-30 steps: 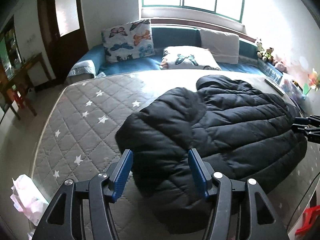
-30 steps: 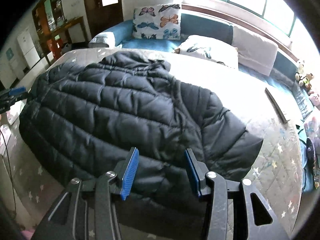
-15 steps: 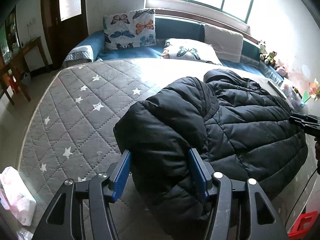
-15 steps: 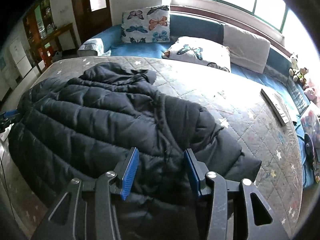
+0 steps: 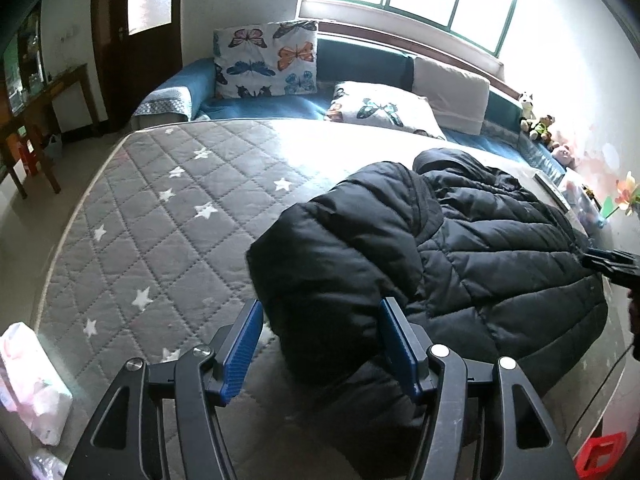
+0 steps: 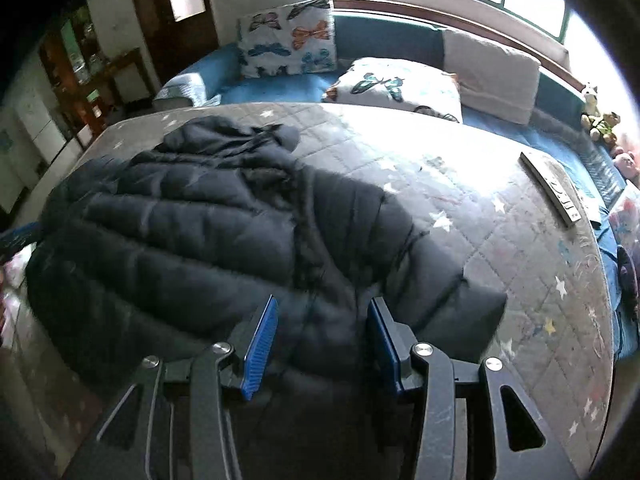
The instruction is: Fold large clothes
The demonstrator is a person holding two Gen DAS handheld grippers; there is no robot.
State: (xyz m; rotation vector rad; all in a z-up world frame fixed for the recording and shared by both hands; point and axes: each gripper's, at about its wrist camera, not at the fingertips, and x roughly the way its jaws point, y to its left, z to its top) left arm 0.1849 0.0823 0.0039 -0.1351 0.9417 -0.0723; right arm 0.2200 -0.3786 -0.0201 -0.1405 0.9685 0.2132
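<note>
The black puffer jacket (image 5: 460, 264) is lying on the quilted bed (image 5: 152, 216), sleeve folding is pending, and the left tool (image 5: 320, 344) and right tool (image 6: 322, 340) are hovering part-open and empty, needing a sleeve grasp.

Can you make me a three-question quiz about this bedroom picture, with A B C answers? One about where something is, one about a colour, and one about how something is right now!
1. Where does the puffy jacket lie?
A. on the grey star mattress
B. on the floor
C. on the windowsill

2. What colour are the pads on the left tongs?
A. red
B. blue
C. yellow

3. How is the upright butterfly pillow standing?
A. lying flat on the mattress
B. hanging from the door
C. leaning against the back of the blue bench

Answers:
1. A, the black jacket is spread over the quilted mattress in both views.
2. B, both inner pads are bright blue.
3. C, it is propped up against the dark backrest under the window.
</note>
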